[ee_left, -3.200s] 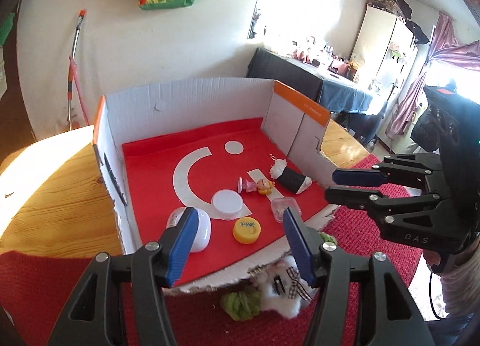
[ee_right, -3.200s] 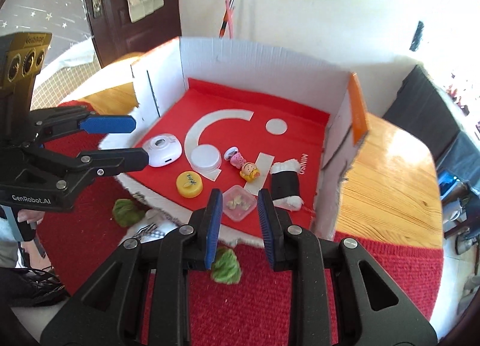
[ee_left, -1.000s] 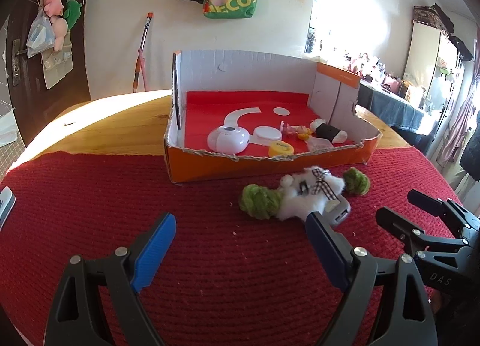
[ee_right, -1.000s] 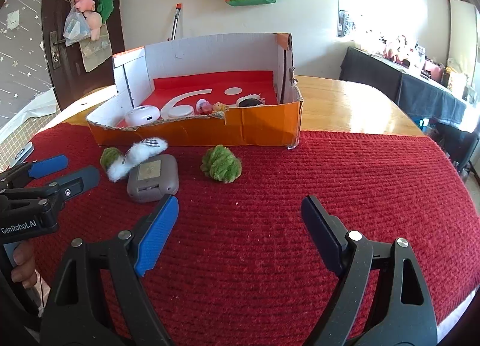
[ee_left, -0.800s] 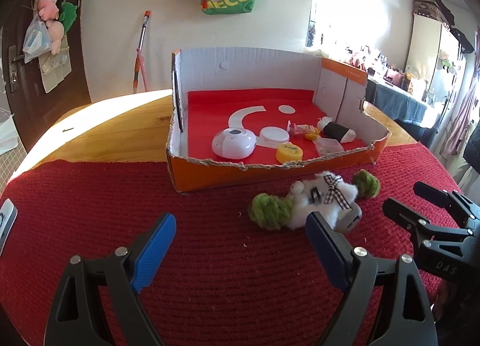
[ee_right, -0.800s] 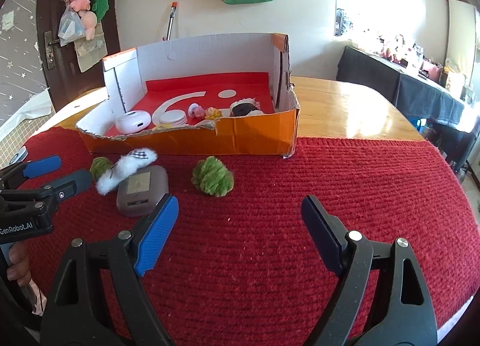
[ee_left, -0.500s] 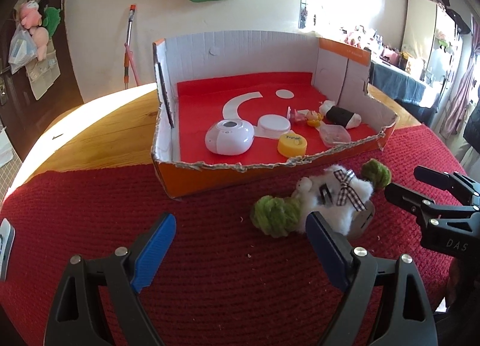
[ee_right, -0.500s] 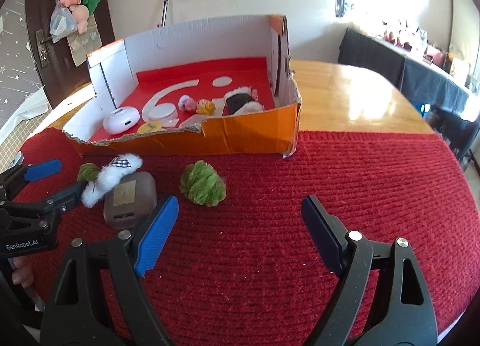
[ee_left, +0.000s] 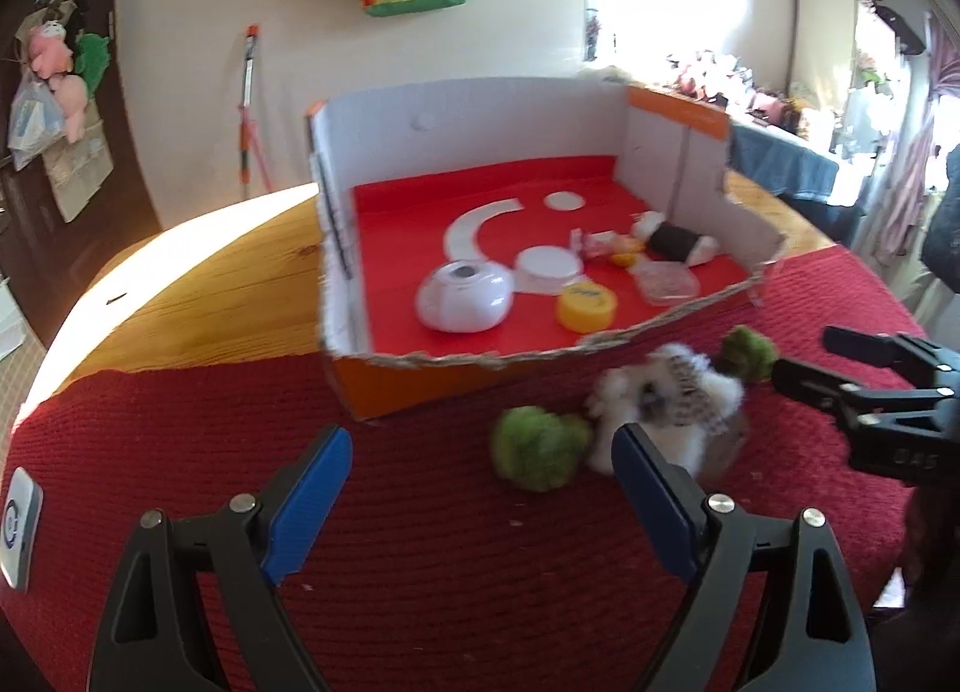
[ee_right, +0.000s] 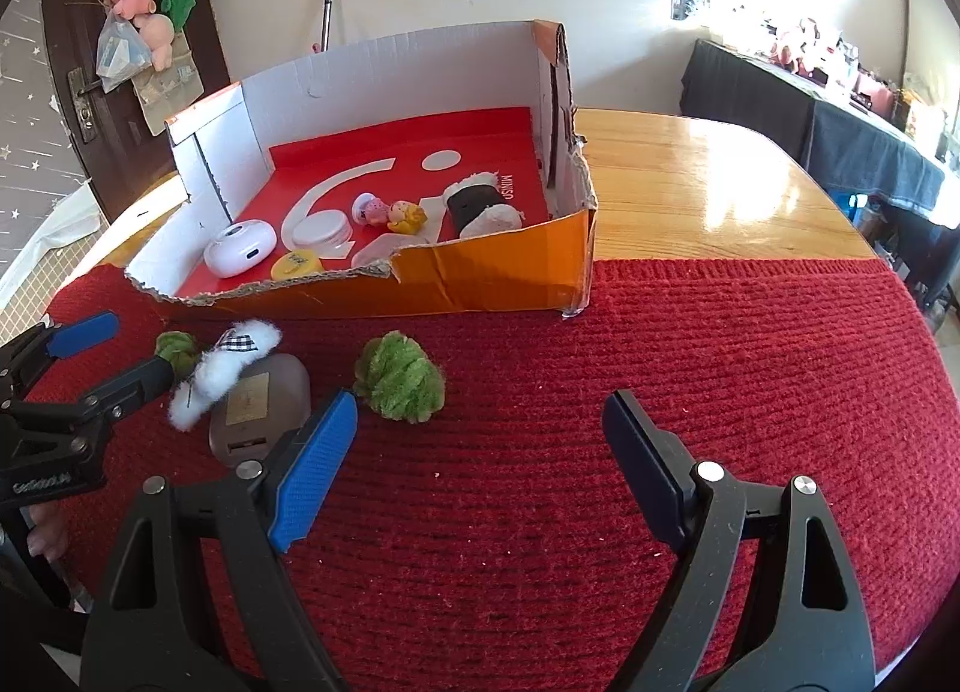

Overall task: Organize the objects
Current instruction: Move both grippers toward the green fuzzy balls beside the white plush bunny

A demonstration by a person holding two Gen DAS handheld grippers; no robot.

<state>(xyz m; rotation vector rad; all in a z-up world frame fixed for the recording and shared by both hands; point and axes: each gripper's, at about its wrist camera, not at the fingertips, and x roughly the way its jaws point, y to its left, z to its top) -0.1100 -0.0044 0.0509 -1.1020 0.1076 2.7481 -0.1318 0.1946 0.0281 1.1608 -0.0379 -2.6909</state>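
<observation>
A low cardboard box with a red floor holds a white round device, a white lid, a yellow cap, a clear case, small figures and a black-and-white plush roll. On the red mat in front lie a white fluffy toy with green pompoms on a grey case. My left gripper is open, beside the toy. My right gripper is open and empty.
The red knitted mat covers the near part of a wooden table. A small white-and-blue device lies at the mat's left edge. A dark door, hanging bags and a broom are behind.
Both grippers opened wide, dropped low in front of the box, then rose and moved nearer. The box and the fluffy toy now look closer. Nothing has been picked up.
</observation>
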